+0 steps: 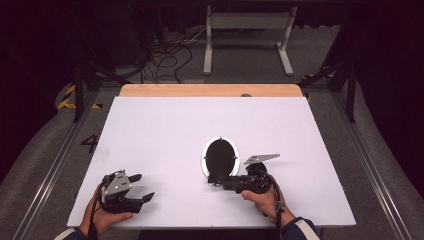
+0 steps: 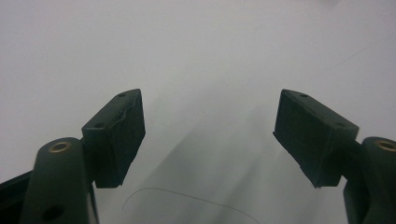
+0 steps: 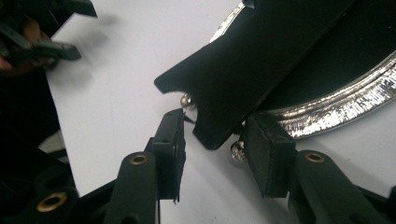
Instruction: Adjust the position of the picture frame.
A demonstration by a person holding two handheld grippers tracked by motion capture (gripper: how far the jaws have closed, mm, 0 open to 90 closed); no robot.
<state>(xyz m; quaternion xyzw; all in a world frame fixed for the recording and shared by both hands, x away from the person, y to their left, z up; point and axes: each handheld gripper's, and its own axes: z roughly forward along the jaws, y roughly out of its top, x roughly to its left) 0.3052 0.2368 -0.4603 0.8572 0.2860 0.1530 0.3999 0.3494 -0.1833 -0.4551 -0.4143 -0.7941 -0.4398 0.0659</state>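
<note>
High view: one oval picture frame with a silver rim is seen lying back-up on the white bench, its long axis running away from the right tool, which sits at the frame's near end, while the left tool is held well apart to the side. Left gripper view: the left tool is seen spread over bare bench, nothing between its jaws. Right gripper view: the right tool is seen spread, with the tip of the frame's one black stand flap between its jaws but not pinched.

Digit "4" painted on grey floor left of table; nothing else legible.
</note>
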